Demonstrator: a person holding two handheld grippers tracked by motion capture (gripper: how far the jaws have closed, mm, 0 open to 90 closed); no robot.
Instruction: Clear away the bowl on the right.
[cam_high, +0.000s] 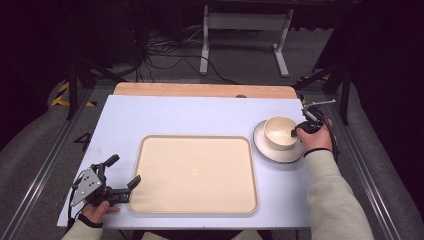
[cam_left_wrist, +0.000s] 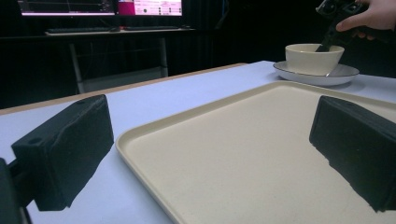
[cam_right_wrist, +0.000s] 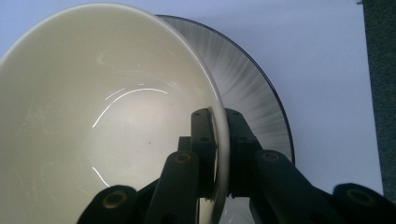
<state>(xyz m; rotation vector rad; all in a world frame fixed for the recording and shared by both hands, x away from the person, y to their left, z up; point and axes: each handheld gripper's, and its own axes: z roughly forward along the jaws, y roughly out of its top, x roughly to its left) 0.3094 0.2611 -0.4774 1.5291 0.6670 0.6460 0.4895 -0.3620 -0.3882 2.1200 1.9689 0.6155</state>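
A cream bowl (cam_high: 279, 131) (cam_left_wrist: 312, 58) (cam_right_wrist: 107, 116) sits on a white plate (cam_high: 276, 151) (cam_left_wrist: 343, 74) (cam_right_wrist: 261, 88) at the table's right side. My right gripper (cam_high: 296, 132) (cam_right_wrist: 218, 154) is shut on the bowl's rim, one jaw inside the wall and one outside. A large cream tray (cam_high: 195, 172) (cam_left_wrist: 261, 154) lies flat in the middle of the table. At the tray's near left corner my left gripper (cam_high: 124, 172) (cam_left_wrist: 210, 154) rests low on the table, open, its jaws straddling that corner with nothing held.
The light blue table top (cam_high: 165, 115) ends in a wooden strip (cam_high: 200, 90) at the far edge. Beyond it a white stand (cam_high: 245, 35) and loose cables (cam_high: 160, 50) lie on the floor. Metal rails (cam_high: 45, 160) run along both table sides.
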